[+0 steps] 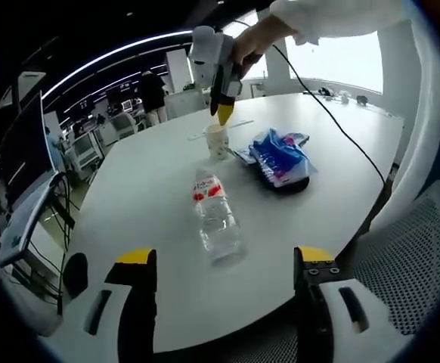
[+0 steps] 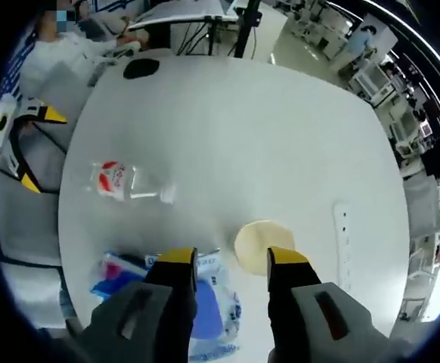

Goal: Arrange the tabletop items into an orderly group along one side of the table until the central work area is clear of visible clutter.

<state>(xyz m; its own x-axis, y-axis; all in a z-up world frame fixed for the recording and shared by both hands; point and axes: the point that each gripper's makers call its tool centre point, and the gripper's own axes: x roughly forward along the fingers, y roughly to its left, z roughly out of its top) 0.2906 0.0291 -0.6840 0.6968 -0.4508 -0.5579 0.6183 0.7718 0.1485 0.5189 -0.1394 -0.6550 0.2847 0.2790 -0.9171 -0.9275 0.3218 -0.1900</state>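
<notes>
left gripper (image 1: 224, 261) open, bottle (image 1: 217, 217) lying, right gripper (image 2: 231, 261) above cup (image 2: 261, 243)

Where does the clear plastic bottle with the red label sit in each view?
Left gripper view: bottle lies on its side at picture centre, on the white table, ahead of the open jaws.
Right gripper view: bottle lies left of centre.
Shared landmark: the paper cup, beside the blue packet.

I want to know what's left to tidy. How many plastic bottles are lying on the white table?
1. The clear plastic bottle lies on its side near the middle of the white table, apart from the paper cup and the blue packet. More may lie outside both views.
</notes>
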